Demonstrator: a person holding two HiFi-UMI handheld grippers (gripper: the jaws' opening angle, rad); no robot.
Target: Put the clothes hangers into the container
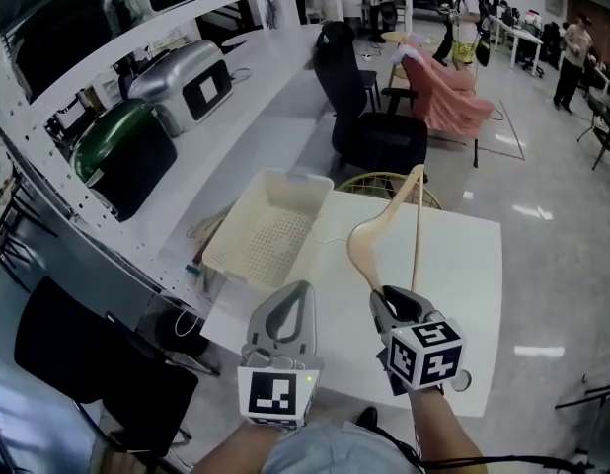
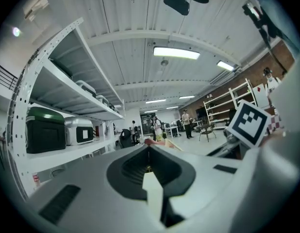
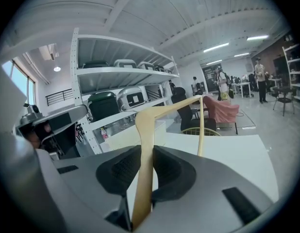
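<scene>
One hanger (image 1: 369, 237) pinched by right gripper (image 1: 384, 299), left gripper (image 1: 290, 294) jaws together, empty; gripped at one end, it could snag the container (image 1: 270, 178) rim

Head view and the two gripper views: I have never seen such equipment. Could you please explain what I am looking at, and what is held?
No robot here: a person holds a two-jaw tool in each hand. The head view looks down from the person's head; each gripper view looks along one tool's jaws. A cream basket, empty, stands on the white table. The right gripper clamps a wooden hanger by one end. The left gripper is shut, holding nothing.
</scene>
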